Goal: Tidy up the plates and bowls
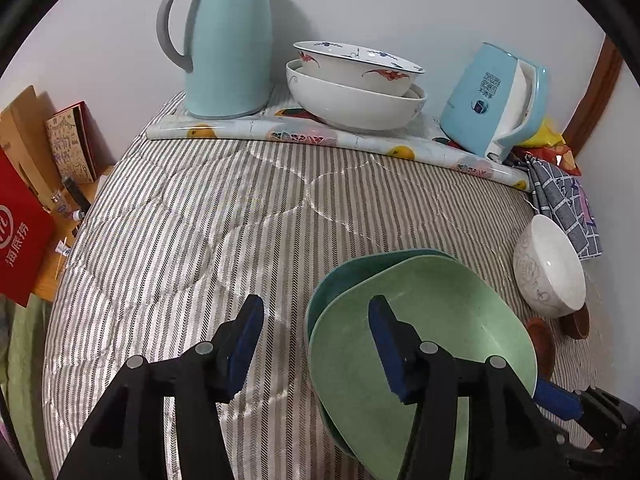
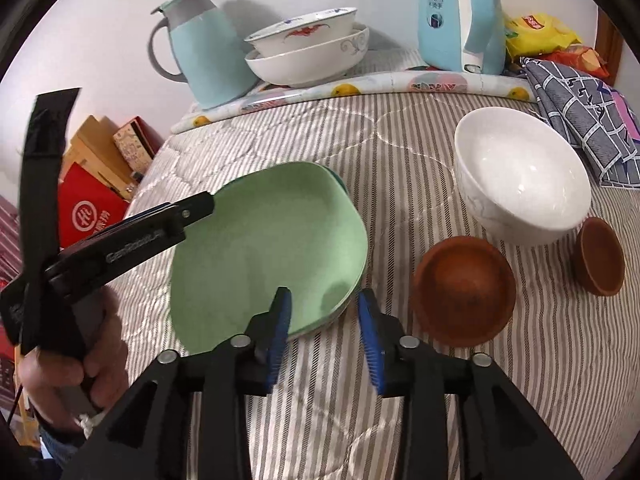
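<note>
A light green plate (image 1: pixel 432 344) (image 2: pixel 272 252) lies on a darker teal plate (image 1: pixel 340 280) on the striped quilt. My left gripper (image 1: pixel 316 344) is open, its right finger over the green plate's left edge, its left finger outside the rim. My right gripper (image 2: pixel 324 328) is open and straddles the plates' near rim. A white bowl (image 2: pixel 520 176) (image 1: pixel 550 266) stands to the right. Two brown bowls (image 2: pixel 464 292) (image 2: pixel 600 256) lie by it. Two white bowls (image 1: pixel 356 84) (image 2: pixel 308 48) are stacked at the back.
A teal thermos jug (image 1: pixel 228 44) (image 2: pixel 200 48) and a blue kettle (image 1: pixel 496 100) (image 2: pixel 460 16) stand on a fruit-print mat (image 1: pixel 332 136) at the back. A checked cloth (image 2: pixel 584 112) and snack bags (image 2: pixel 540 32) lie far right. Boxes (image 1: pixel 24 216) sit left of the bed.
</note>
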The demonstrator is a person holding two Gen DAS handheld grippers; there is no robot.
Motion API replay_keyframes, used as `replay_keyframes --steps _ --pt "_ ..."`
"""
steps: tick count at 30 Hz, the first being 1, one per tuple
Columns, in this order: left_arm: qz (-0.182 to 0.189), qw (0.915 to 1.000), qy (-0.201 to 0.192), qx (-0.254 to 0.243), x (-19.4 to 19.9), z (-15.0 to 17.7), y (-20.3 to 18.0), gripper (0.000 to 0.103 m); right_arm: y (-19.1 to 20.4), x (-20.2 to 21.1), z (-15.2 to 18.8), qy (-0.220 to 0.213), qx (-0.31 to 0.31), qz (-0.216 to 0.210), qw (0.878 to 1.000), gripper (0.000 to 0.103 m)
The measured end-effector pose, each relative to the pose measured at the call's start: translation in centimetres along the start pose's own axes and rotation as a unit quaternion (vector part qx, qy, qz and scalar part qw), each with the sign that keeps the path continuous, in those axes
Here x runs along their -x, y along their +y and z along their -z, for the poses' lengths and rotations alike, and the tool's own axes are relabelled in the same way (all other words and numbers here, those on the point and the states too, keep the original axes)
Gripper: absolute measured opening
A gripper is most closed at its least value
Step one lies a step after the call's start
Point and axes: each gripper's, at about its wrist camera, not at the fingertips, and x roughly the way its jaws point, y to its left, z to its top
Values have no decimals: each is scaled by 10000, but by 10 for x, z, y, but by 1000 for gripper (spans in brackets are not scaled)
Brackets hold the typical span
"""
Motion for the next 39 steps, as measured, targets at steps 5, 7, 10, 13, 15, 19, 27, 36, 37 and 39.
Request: replay_keyframes --steps 5,7,10,13,15,19,27,36,37,39 --pt "62 10000 -31 15 7 4 -2 53 8 6 7 -13 107 -129 9999 41" --pt "77 10000 -33 11 8 5 -2 53 9 7 9 -18 127 -193 9997 42" --pt "100 9999 -15 23 9 6 -2 53 10 3 7 -19 95 -181 9998 42" --pt "133 9999 -25 49 9 6 -1 53 11 -10 3 77 32 -176 9998 44" --pt "132 9999 -17 52 8 5 -1 53 11 -17 2 117 40 -83 9999 44" --pt "164 9999 -10 5 6 5 -4 53 10 -20 3 151 68 -80 9998 44" --pt "287 9995 -56 -97 14 8 -19 53 -8 3 4 -108 -25 13 9999 44" --pt "341 9985 -294 -314 44 11 -51 53 -41 44 12 -518 -123 348 9980 44" --pt "343 9983 -318 -341 47 12 -56 53 -46 50 14 -567 -126 386 9976 44" --pt "391 9977 -369 -408 55 15 -66 53 -54 60 18 -659 -134 505 9965 44"
